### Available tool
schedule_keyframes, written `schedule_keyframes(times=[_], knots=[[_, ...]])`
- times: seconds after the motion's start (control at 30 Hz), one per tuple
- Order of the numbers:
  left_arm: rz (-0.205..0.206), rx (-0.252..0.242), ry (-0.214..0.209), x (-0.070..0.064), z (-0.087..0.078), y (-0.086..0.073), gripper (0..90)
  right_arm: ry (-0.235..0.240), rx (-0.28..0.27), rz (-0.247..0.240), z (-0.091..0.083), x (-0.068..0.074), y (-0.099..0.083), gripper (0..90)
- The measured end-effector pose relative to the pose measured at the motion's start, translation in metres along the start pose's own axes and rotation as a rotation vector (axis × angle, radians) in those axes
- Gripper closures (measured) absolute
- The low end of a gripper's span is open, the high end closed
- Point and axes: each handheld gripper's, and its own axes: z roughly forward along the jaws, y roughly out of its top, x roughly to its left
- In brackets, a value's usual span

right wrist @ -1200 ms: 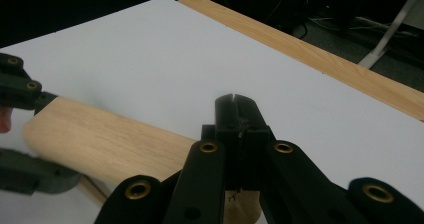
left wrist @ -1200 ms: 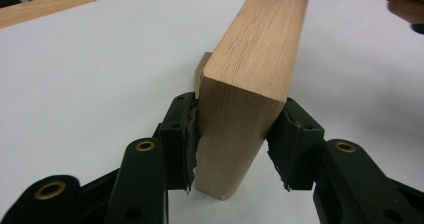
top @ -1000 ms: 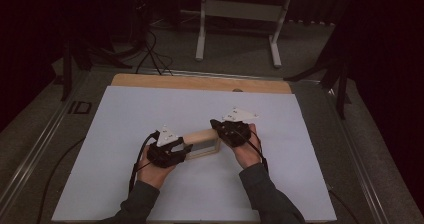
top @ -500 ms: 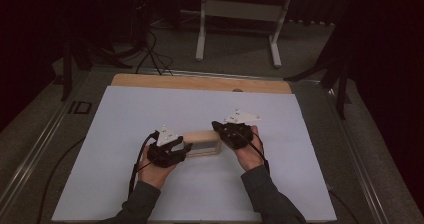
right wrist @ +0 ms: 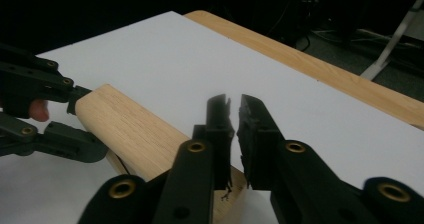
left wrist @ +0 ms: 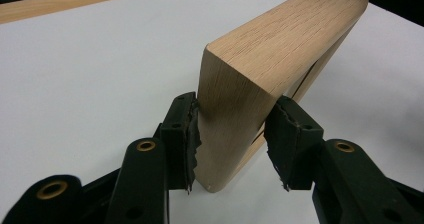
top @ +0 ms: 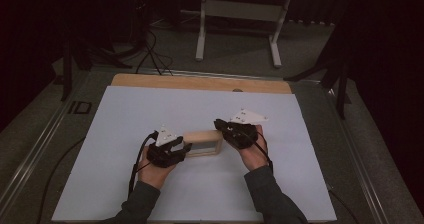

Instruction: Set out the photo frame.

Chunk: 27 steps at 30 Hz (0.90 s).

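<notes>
Left gripper [left wrist: 232, 144] clamps 1 end of the wooden frame [top: 202, 143] – its far end is cut off; right gripper [right wrist: 235, 115], jaws nearly closed, sits above the other end

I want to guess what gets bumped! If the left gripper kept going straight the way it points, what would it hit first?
The wooden block. The left gripper already has the block's near end between its jaws, so going forward would probably push that end deeper in.

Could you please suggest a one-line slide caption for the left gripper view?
The left gripper clasps the rounded end of a wooden frame standing on the white table.
</notes>
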Motion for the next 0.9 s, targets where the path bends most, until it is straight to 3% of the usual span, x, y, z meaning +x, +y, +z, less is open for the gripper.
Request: schedule_keyframes(times=[0.2,0.5,0.63,0.9], knots=[[-0.006,-0.001,-0.002,0.0,0.0,0.0,56.7,0.005,-0.02,0.009,-0.01,-0.003,-0.006,64.7],[-0.007,0.001,-0.002,0.001,0.0,-0.001,57.1,0.044,-0.021,0.027,-0.015,-0.005,-0.022,51.0],[-0.01,0.001,-0.004,0.001,0.001,-0.001,57.3,0.093,-0.022,0.027,-0.013,-0.004,-0.029,44.0],[-0.01,0.0,-0.007,0.002,0.001,-0.001,57.7,0.117,0.015,0.016,-0.002,-0.001,-0.035,37.4]])
